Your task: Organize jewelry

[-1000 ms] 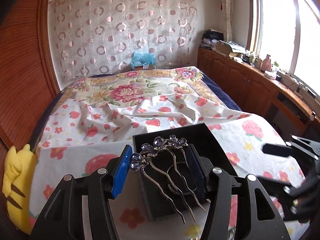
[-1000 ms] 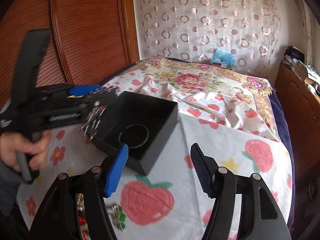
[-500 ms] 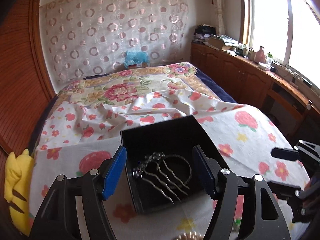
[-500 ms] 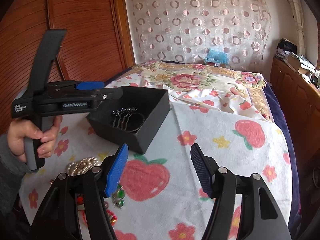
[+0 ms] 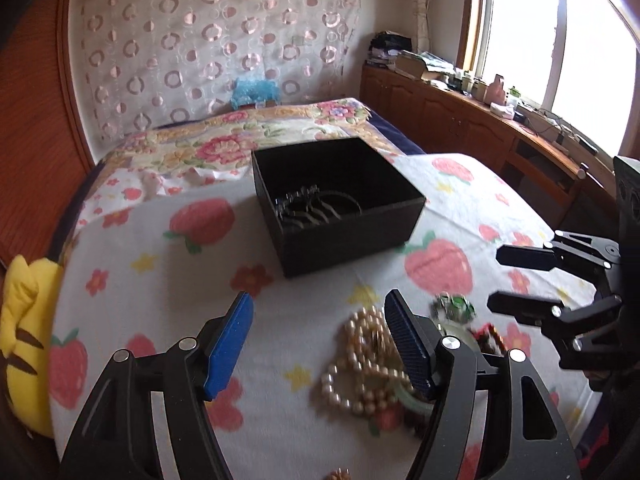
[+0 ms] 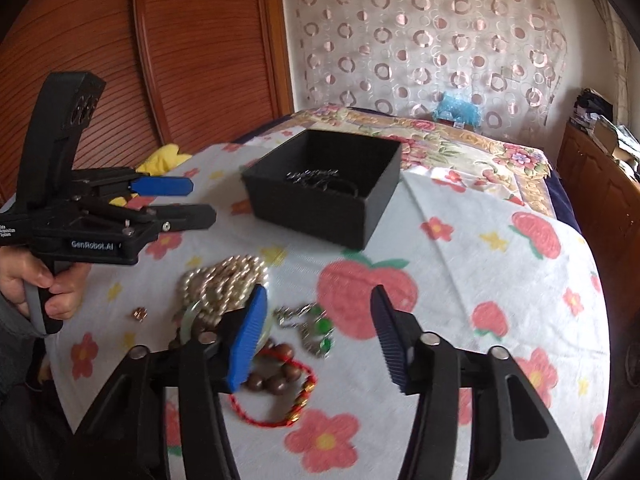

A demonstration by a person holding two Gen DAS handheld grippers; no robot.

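A black open box [image 5: 340, 200] [image 6: 324, 188] stands on the bed's flowered sheet; a silver hair comb [image 5: 302, 206] and a dark bangle lie inside it. My left gripper [image 5: 320, 344] is open and empty, pulled back over the sheet near a pearl necklace [image 5: 360, 368] [image 6: 224, 280]. It also shows in the right wrist view [image 6: 192, 200]. My right gripper [image 6: 320, 340] is open and empty above a green-stone silver piece [image 6: 312, 324] [image 5: 454, 306] and a red cord bracelet with brown beads [image 6: 280, 380].
A small copper earring [image 6: 140, 313] lies left of the pearls. A yellow plush [image 5: 24, 344] sits at the bed's left edge. Wooden cabinets [image 5: 460, 116] run along the right under the window; a wooden wardrobe [image 6: 160, 60] stands on the left.
The left gripper let the hair comb drop into the box, then drew back and down toward the jewelry pile. The right gripper tilted down over the loose pieces.
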